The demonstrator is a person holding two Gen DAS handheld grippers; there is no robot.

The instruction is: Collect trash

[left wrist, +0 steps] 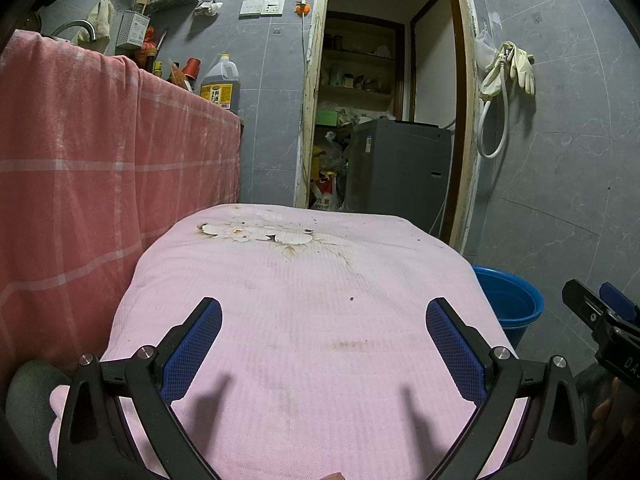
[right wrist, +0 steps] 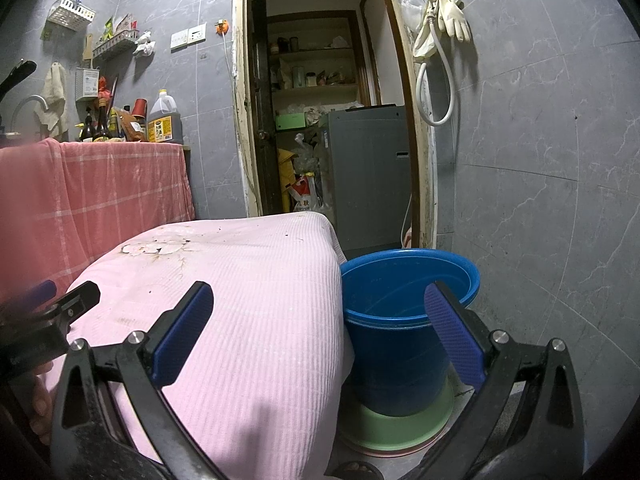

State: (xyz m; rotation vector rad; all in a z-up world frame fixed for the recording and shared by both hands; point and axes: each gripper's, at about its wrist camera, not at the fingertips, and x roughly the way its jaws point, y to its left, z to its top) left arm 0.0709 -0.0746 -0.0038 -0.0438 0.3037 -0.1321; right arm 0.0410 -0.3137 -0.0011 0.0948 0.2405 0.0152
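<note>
A low table under a pink cloth (left wrist: 304,320) fills the left wrist view; it also shows in the right wrist view (right wrist: 248,300). A few tiny dark specks (left wrist: 351,299) lie on it. A blue bucket (right wrist: 396,320) stands on the floor beside the table's right edge, and shows in the left wrist view (left wrist: 510,304). My left gripper (left wrist: 324,312) is open and empty, low over the cloth. My right gripper (right wrist: 318,300) is open and empty, over the table's right edge, its right finger (right wrist: 452,332) in front of the bucket. No larger trash item is visible.
A counter draped in red checked cloth (left wrist: 100,152) stands left, with bottles and an oil jug (left wrist: 221,84). A doorway ahead shows a grey machine (left wrist: 400,164) and bags. Green and pink basins (right wrist: 400,428) sit under the bucket. Gloves and a hose (left wrist: 508,68) hang on the right wall.
</note>
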